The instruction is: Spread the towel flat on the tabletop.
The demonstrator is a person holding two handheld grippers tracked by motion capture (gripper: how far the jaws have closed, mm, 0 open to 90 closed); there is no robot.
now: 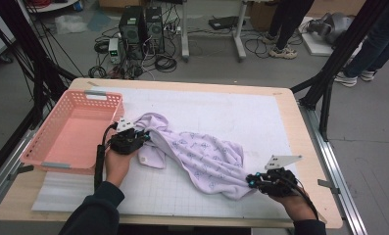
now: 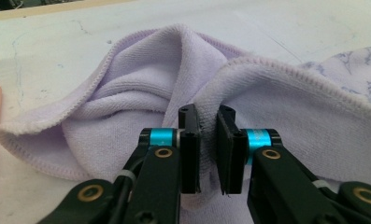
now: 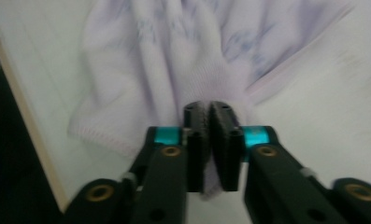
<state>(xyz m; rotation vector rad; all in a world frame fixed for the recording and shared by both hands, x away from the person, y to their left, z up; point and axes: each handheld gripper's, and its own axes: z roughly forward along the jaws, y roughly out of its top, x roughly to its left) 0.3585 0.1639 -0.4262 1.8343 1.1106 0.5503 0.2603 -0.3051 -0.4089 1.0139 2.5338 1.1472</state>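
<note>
Wooden desk (image 1: pixel 304 161) with white gridded mat (image 1: pixel 221 112), pink basket (image 1: pixel 69 129) at left; cabled grey floor beyond. Left gripper (image 1: pixel 145 137) and right gripper (image 1: pixel 251 180), jaws nearly closed, each pinch the lilac towel (image 1: pixel 202 156).

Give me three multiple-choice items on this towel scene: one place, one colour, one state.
1. Where does the basket sit?
A. table's left side
B. table's right side
C. on the floor

2. What colour is the towel?
A. green
B. pale purple
C. red

3. How does the left gripper stand?
A. wide open above the table
B. shut on the towel
C. shut on the basket

Answers:
1 A, it lies at the table's left edge.
2 B, lilac cloth with a faint print.
3 B, cloth is pinched between its pads; the right gripper grips the other end.
</note>
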